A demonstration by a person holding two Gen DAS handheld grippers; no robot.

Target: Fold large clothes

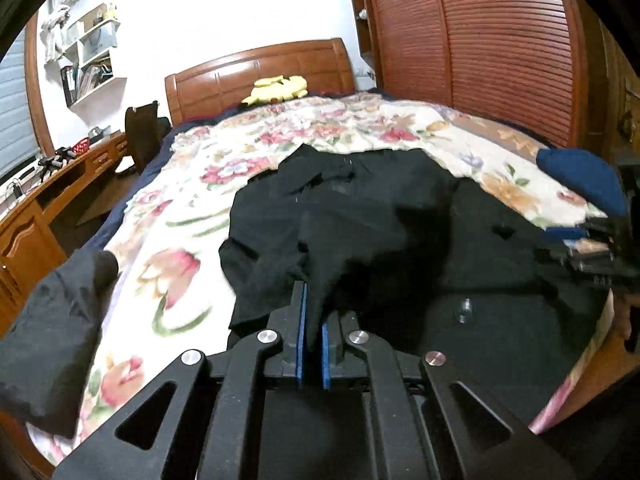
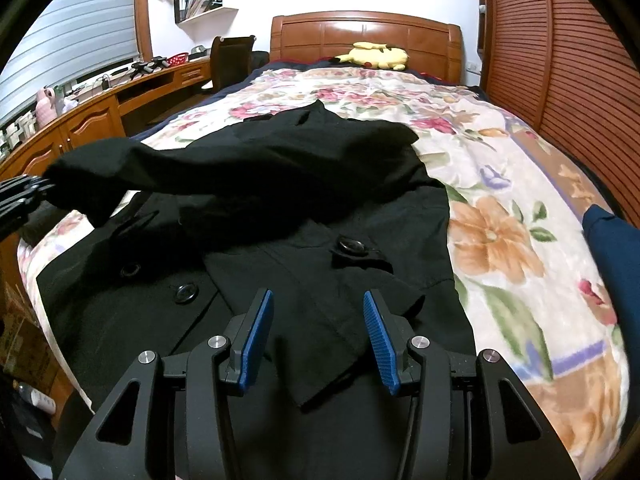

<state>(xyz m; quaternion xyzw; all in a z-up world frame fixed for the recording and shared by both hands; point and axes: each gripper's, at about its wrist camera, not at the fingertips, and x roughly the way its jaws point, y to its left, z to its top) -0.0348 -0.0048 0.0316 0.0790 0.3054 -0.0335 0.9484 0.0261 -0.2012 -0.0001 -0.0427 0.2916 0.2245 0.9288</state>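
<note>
A large black coat [image 2: 320,216] with big black buttons [image 2: 352,247] lies spread on the floral bedspread [image 2: 500,240]. My left gripper [image 1: 313,312] is shut on a fold of the coat [image 1: 360,216], the black cloth pinched between its blue pads [image 1: 303,320]. In the right wrist view the left gripper [image 2: 20,196] shows at the left edge, holding the coat's sleeve [image 2: 160,176] lifted across the coat. My right gripper [image 2: 318,312] is open and empty, hovering just above the coat's lower front.
A dark blue garment [image 1: 580,180] lies at the bed's right side. Another dark cloth [image 1: 52,320] hangs at the left edge. A yellow plush toy [image 2: 374,55] sits by the wooden headboard [image 2: 360,32]. A wooden desk [image 2: 92,116] runs left; a slatted wardrobe [image 2: 560,60] stands right.
</note>
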